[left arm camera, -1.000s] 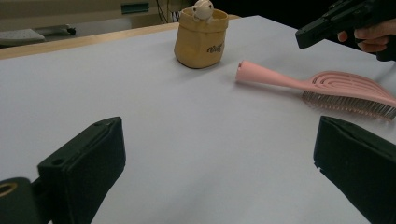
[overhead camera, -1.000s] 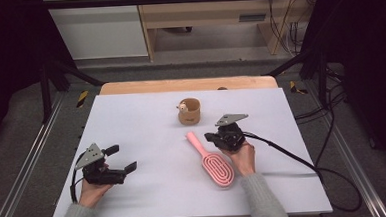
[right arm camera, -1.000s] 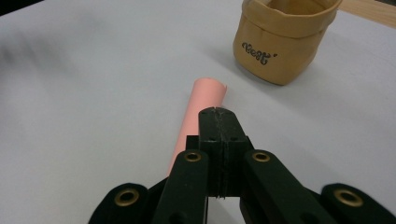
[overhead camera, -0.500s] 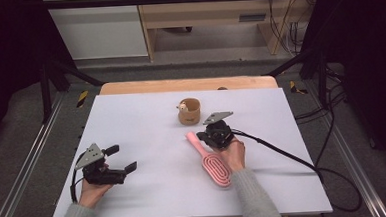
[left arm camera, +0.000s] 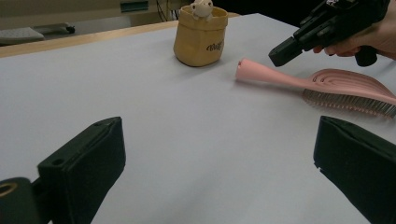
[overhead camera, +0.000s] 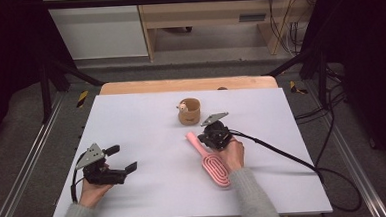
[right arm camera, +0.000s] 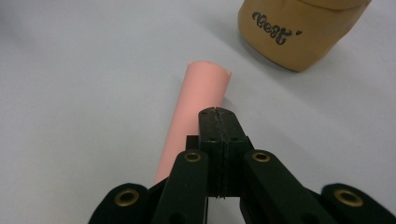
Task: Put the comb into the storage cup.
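Above the pink hairbrush (right arm camera: 196, 100) handle, the right hand-held gripper (right arm camera: 219, 122) hovers, jaws pressed together; the left hand-held gripper (overhead camera: 119, 160) is spread wide.

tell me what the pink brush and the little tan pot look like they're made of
Brush: looks like moulded plastic, matte pink, with a smooth one-piece handle, curved slots in the head and fine dark bristles beneath. Pot: a soft tan pouch, seemingly fabric or washed paper, matte; its rim is rolled over and its sides sag slightly, with dark printed script on the front.
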A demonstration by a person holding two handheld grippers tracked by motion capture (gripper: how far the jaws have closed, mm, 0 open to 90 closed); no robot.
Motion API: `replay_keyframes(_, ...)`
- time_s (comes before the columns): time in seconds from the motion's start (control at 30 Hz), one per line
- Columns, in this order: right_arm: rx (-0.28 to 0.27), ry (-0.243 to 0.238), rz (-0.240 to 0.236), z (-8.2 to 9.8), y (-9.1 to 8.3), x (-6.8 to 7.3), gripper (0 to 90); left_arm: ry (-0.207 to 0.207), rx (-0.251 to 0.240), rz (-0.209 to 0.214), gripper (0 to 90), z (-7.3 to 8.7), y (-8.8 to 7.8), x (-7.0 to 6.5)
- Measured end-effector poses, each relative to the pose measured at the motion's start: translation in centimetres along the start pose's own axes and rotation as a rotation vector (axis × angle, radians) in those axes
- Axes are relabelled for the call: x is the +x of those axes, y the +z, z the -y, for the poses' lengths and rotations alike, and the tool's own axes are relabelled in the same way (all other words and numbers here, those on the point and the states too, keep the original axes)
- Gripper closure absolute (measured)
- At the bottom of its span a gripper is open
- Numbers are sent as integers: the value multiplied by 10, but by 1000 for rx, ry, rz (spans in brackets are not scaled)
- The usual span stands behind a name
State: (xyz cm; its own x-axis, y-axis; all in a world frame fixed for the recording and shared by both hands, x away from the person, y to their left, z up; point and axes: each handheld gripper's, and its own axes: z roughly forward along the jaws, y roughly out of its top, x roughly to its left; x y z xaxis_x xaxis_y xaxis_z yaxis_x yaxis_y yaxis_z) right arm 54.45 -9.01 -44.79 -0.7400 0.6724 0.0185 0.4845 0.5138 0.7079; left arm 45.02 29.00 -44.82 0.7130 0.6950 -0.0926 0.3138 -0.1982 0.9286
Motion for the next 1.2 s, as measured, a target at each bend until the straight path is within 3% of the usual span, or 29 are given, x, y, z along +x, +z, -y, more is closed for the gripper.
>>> replay_keyframes(0.27,35,-11,-13,2,4,1,900,1,3,0,23,0,0,0)
replay_keyframes(1.2,53,-48,-72,5,4,5,900,3,9,0,23,0,2,-1)
